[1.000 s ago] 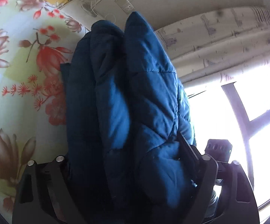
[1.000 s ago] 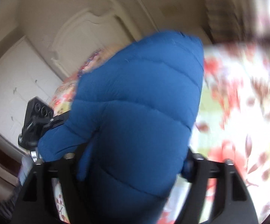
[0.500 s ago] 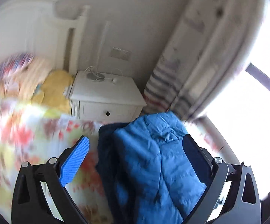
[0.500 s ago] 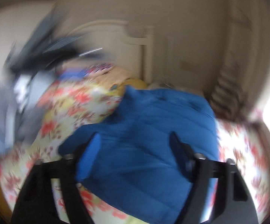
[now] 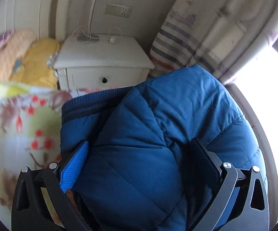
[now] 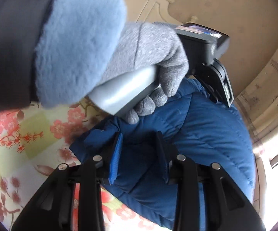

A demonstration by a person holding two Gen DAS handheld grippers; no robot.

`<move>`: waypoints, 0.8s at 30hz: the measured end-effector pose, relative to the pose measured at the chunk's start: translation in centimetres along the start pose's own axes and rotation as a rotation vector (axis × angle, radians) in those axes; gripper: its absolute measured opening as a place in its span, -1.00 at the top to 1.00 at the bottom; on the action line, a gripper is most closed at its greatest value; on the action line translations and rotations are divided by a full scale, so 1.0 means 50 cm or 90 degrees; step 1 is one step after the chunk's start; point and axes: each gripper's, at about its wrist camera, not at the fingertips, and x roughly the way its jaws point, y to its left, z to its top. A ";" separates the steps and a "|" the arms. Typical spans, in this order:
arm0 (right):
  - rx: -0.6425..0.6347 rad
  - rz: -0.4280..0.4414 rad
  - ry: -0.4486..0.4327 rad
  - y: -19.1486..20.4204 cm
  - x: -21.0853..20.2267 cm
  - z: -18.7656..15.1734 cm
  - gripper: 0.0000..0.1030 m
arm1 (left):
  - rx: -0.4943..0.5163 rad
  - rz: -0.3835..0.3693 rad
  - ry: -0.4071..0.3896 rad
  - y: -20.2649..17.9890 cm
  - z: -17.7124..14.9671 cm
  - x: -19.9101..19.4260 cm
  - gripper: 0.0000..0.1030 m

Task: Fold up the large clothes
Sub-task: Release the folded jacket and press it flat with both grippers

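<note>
Quilted blue jacket (image 5: 158,144) fills the centre and lower right of the left wrist view, lying on the floral bed (image 5: 19,127). Left tool (image 5: 141,165) has just been opening and stands spread wide, padding bulging between its fingers. Right tool (image 6: 139,154) has just been closing, its jaws pinching a jacket fold. A gloved hand (image 6: 154,57) shows at upper centre.

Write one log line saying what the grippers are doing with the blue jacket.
left gripper: wide open around blue jacket | right gripper: jaws closing on jacket edge | surface: floral bedspread
</note>
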 end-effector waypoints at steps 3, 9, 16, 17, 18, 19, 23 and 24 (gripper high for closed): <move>-0.003 -0.003 0.001 0.013 0.012 0.005 0.30 | -0.012 -0.017 -0.011 0.008 -0.009 0.005 -0.91; -0.004 -0.008 -0.014 0.029 0.004 -0.003 0.30 | -0.056 -0.012 -0.029 0.017 -0.016 -0.033 -0.91; 0.129 0.023 -0.118 -0.062 -0.188 -0.076 -0.02 | 0.008 0.123 -0.114 -0.008 -0.054 -0.144 -0.91; 0.167 0.022 -0.128 -0.085 -0.212 -0.103 -0.02 | 0.015 0.131 -0.120 -0.010 -0.058 -0.154 -0.91; 0.203 0.034 -0.132 -0.111 -0.223 -0.129 -0.04 | 0.026 0.143 -0.128 -0.012 -0.069 -0.170 -0.91; 0.241 0.045 -0.123 -0.134 -0.228 -0.167 -0.14 | 0.031 0.152 -0.131 -0.013 -0.075 -0.179 -0.91; 0.360 0.037 -0.046 -0.198 -0.192 -0.269 -0.29 | 0.024 0.233 -0.162 -0.030 -0.130 -0.235 -0.91; 0.390 0.052 -0.028 -0.210 -0.190 -0.285 -0.29 | 0.022 0.249 -0.180 -0.041 -0.145 -0.258 -0.91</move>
